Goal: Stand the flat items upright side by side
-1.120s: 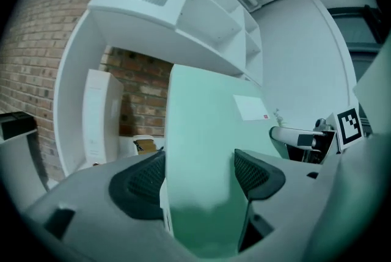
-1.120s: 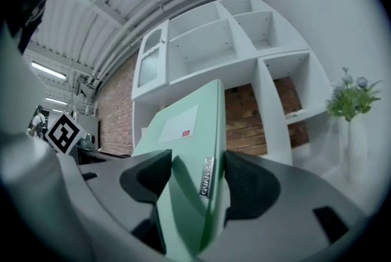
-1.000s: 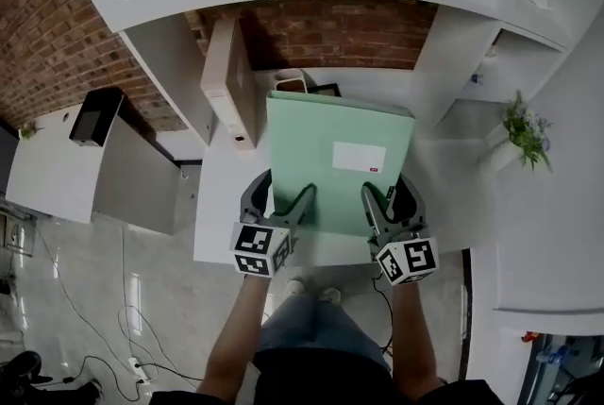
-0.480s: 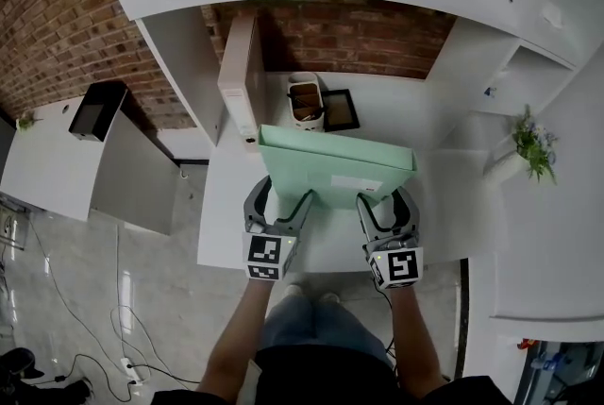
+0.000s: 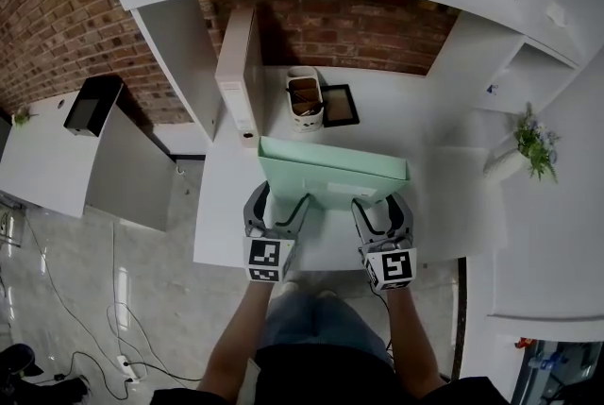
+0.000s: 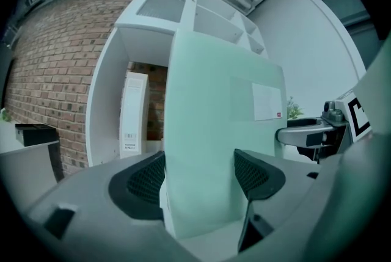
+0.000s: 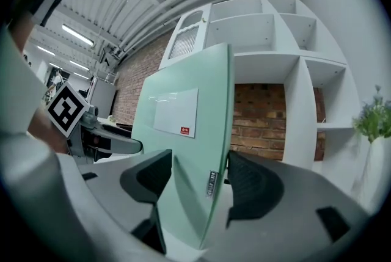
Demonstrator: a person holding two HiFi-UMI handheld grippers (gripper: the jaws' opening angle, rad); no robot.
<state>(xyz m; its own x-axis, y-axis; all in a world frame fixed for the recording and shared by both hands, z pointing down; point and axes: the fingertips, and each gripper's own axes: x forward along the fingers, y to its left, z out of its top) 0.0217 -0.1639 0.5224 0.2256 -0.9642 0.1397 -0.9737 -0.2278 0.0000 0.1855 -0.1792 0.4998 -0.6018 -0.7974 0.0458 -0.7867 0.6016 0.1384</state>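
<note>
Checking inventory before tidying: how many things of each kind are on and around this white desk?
Flat file folders: 2 (pale green cardboard folder, beige upright folder)
White cylindrical pen cup: 1
Black rectangular frame: 1
Green potted plant: 1
Black boxy device: 1
Total: 6

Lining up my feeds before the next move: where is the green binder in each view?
Head view: green binder at centre, nearly upright.
Left gripper view: green binder fills the middle, between the jaws.
Right gripper view: green binder left of centre, between the jaws, seen almost edge-on.
Shared landmark: the brick wall behind it in all three.
</note>
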